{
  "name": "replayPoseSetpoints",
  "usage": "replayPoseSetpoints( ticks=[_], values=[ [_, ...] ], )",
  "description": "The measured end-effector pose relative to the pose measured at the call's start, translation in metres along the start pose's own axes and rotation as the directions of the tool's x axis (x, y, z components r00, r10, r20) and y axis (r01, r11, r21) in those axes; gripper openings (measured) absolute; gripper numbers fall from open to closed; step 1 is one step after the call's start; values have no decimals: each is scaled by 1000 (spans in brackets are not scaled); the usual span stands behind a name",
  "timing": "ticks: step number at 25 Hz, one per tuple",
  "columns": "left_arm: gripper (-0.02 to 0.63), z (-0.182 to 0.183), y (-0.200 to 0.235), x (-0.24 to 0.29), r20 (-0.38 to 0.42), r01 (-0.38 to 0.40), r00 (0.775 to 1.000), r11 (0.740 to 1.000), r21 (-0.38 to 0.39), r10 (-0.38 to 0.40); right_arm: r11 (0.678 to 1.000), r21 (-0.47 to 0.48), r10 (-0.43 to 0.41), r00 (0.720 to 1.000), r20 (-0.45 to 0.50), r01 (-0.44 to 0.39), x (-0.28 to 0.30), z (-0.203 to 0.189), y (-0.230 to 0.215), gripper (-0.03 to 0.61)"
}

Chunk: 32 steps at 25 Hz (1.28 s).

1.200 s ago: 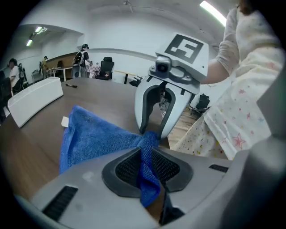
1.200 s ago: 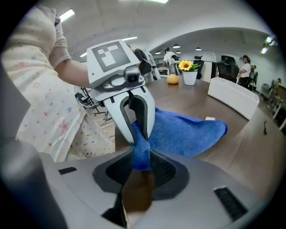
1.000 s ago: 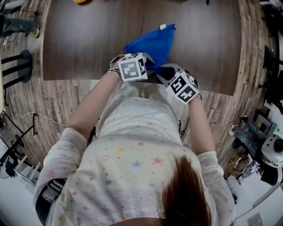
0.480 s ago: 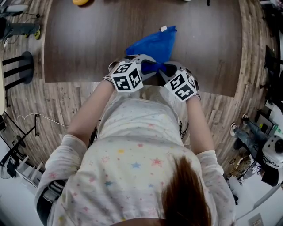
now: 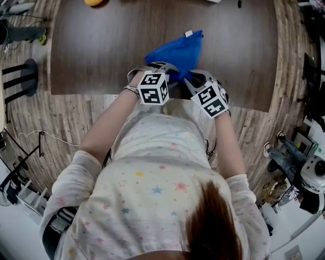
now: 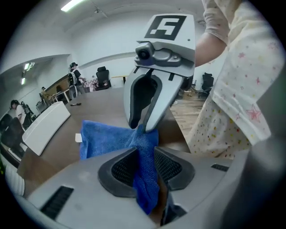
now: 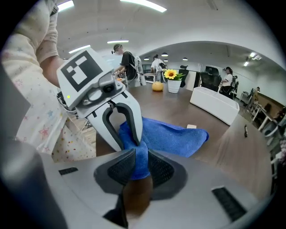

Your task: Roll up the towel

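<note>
A blue towel (image 5: 177, 51) lies bunched on the dark brown table (image 5: 101, 51), with a white tag (image 5: 187, 33) at its far corner. Its near end is gathered up at the table's near edge between both grippers. My left gripper (image 5: 167, 73) has just been opening its jaws. A hanging fold of towel (image 6: 144, 165) runs loosely between its pads (image 6: 123, 167). My right gripper (image 5: 189, 77) is shut on the towel (image 7: 139, 161) right beside it, and the cloth is pinched between its pads (image 7: 160, 169). The two grippers' tips nearly touch.
An orange object (image 5: 92, 2) sits at the table's far edge, near a potted sunflower (image 7: 171, 80). A long white box (image 7: 214, 105) lies on the table farther out. A black stool (image 5: 23, 73) stands on the wood floor at left. People stand in the background.
The left gripper has rolled and shifted slightly toward the near edge, its marker cube now facing differently. The right gripper edged sideways, still holding the towel's end. The towel moved little.
</note>
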<state>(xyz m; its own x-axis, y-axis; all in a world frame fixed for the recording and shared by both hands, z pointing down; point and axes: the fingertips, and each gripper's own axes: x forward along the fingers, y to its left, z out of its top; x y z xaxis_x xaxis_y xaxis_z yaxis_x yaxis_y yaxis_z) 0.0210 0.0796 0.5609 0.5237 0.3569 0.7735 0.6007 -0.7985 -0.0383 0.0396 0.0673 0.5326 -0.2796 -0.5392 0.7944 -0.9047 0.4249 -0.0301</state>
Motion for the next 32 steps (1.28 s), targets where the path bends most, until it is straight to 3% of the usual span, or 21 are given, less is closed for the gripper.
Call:
replayPoseSetpoints(
  ticks=[4,10,14,21,24,32],
  values=[
    [91,0,-1,-3,5,30,1000,999,-29,-30,999,-41,24,1000,-12,-25,-4,0,17,104],
    [67,6,-9,0,-7,80,997,996,-39,-80,978,-205,-57,994,-98,35,8,-22,22,120],
    [63,7,-21,1,-38,127,991,992,6,-126,985,-170,-16,995,-97,0,8,-27,28,99],
    [63,12,-46,-4,-31,240,970,970,-48,-241,987,-97,120,987,-104,-130,-3,-36,49,84],
    [69,15,-39,-3,-14,226,974,970,-87,-228,990,-45,130,988,-86,-134,-4,-35,43,83],
    [89,25,-11,-18,72,85,994,990,-115,-78,991,48,129,989,-74,-126,-2,-24,24,83]
  ],
)
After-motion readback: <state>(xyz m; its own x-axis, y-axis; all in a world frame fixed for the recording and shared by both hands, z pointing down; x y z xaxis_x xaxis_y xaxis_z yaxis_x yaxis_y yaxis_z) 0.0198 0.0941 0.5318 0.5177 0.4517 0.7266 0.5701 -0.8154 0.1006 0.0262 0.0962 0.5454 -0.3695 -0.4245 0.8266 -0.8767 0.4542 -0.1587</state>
